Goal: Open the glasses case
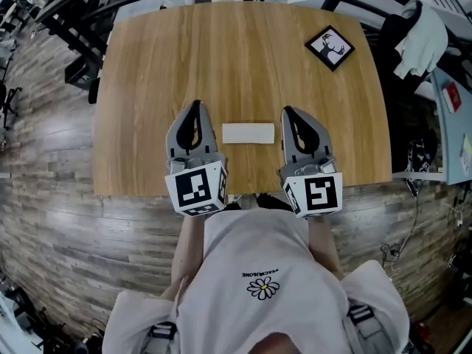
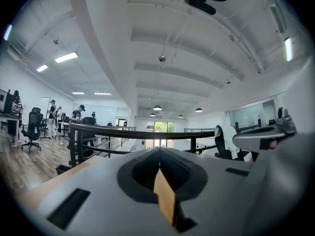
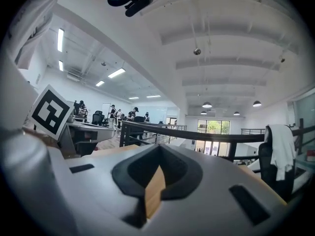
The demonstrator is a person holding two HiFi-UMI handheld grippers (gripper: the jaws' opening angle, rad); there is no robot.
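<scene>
White glasses case [image 1: 248, 133] lies on the wooden surface [image 1: 243, 57] between the left tongs [image 1: 196, 108] and right tongs [image 1: 288, 113], both closed and empty. Closed tips could shove the shut case sideways instead of opening it.

White daisy-print T-shirt [image 1: 251, 245]; grey left gripper [image 1: 195, 105], grey right gripper [image 1: 287, 111]

Glasses case [image 1: 248, 133] — seam and hinge too small to tell; both hands hidden behind the marker cubes [image 1: 197, 188].
</scene>
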